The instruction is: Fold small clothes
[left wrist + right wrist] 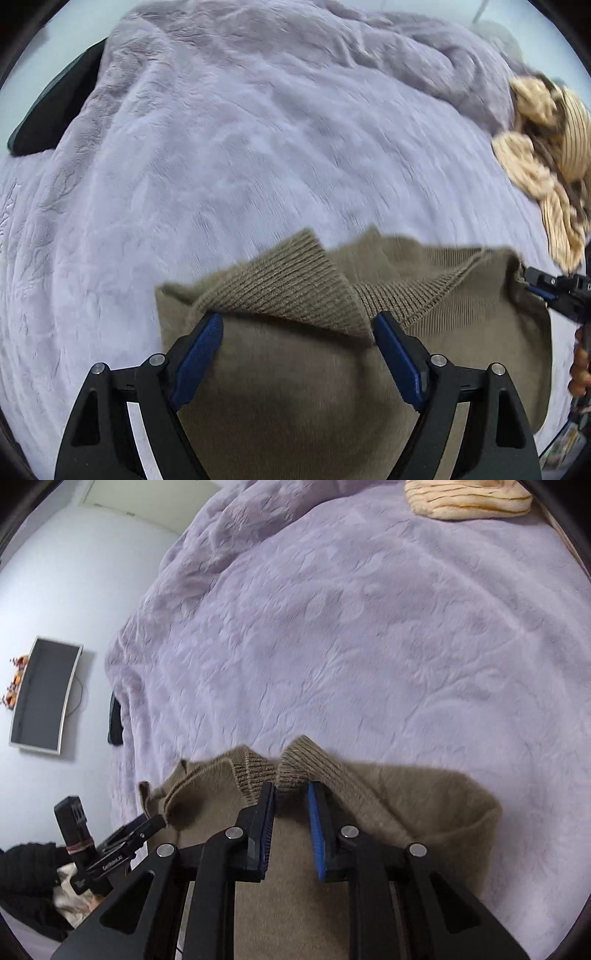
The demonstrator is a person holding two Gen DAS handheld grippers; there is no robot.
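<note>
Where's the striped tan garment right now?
The striped tan garment lies on the lilac blanket, at the right edge of the left wrist view and the top right of the right wrist view, beyond the olive sweater.

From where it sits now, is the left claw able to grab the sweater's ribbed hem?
Probably yes. The left claw is open with the olive sweater's ribbed hem just past its fingertips, nothing in between.

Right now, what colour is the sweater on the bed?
The sweater is olive-brown, with ribbed edges. The left wrist view shows it best.
</note>
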